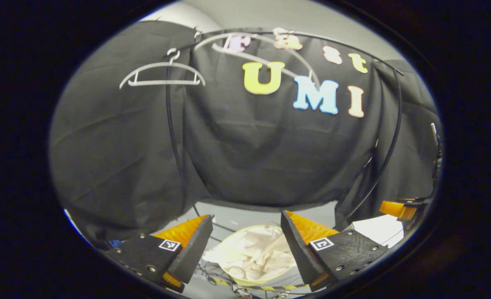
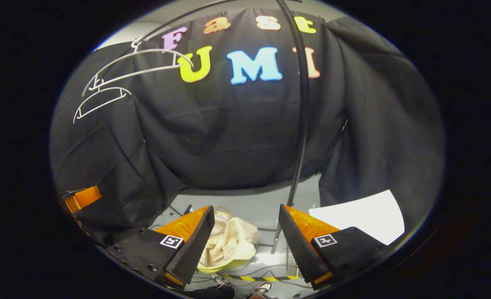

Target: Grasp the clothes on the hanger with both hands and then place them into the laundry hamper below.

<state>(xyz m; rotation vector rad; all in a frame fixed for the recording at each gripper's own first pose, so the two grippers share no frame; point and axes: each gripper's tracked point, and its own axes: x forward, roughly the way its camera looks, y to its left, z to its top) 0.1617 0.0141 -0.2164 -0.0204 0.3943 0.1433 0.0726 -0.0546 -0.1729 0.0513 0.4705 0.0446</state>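
Observation:
Cream-white clothes (image 1: 255, 253) lie crumpled inside the round, yellow-rimmed laundry hamper (image 1: 245, 280) on the floor below. My left gripper (image 1: 247, 234) hovers above the hamper, open, with nothing between its fingers. In the right gripper view the same clothes (image 2: 228, 243) and hamper (image 2: 224, 266) sit low and left of centre, and my right gripper (image 2: 246, 226) is open and empty above them. Bare white hangers (image 1: 162, 74) hang from the black rail (image 1: 332, 39) overhead; they appear at upper left in the right gripper view as hangers (image 2: 116, 77). The other gripper (image 1: 399, 209) shows at the far right edge.
A black rack pole (image 2: 301, 124) runs down just right of centre to the grey floor (image 2: 253, 209). A white sheet (image 2: 361, 218) lies on the floor to the right. Yellow-black tape (image 1: 266, 287) and cables cross the floor near the hamper. Shoes (image 2: 257, 290) show at the bottom.

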